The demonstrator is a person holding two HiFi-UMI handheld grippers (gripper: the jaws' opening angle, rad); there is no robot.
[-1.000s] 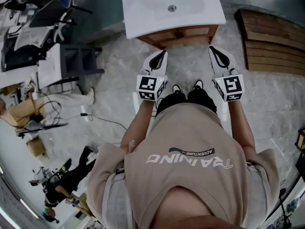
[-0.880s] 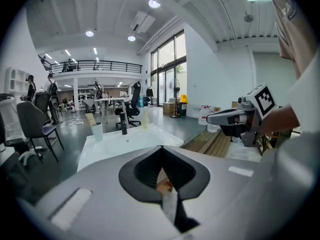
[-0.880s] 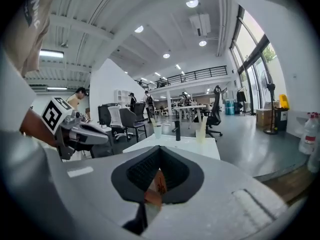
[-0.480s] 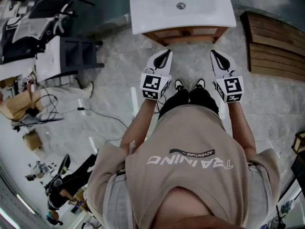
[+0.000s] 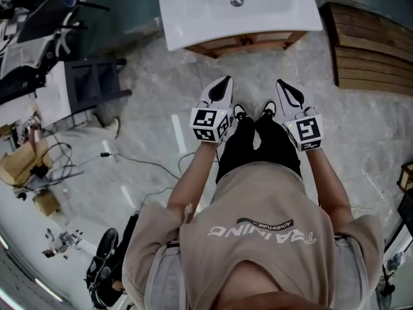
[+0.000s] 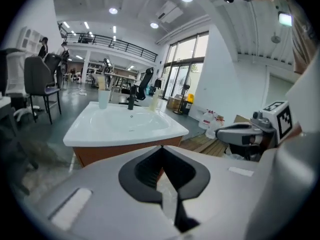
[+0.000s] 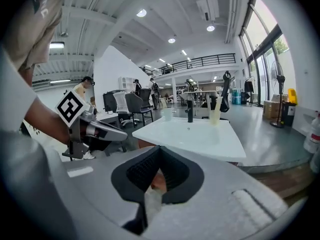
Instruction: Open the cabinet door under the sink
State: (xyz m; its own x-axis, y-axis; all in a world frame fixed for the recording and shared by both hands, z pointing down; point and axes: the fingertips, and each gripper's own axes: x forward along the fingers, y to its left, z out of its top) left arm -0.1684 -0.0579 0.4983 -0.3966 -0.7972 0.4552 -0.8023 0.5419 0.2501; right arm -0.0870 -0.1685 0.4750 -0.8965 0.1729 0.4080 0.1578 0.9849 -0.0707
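Standing before the vanity, you hold both claws out in front of your body, side by side and well apart from the furniture. Your left gripper has its two white jaws pressed together at the tips, with nothing between the black ribbed pads; its own view shows the pads meeting at a point with only the brown panel behind them. Your right gripper looks the same: jaws closed tip to tip and holding nothing, as its own view shows. Both point toward the white rectangular ceramic sink, which sits on top of the orange-brown wooden cabinet. That cabinet's front faces you, across a stretch of grey marbled floor from the claws, and neither claw touches it. In the left gripper view the cabinet front shows just under the basin rim; its door handle cannot be made out. A black tap stands at the far edge of the basin. A brown slatted wooden platform lies on the floor, to the right of the cabinet.
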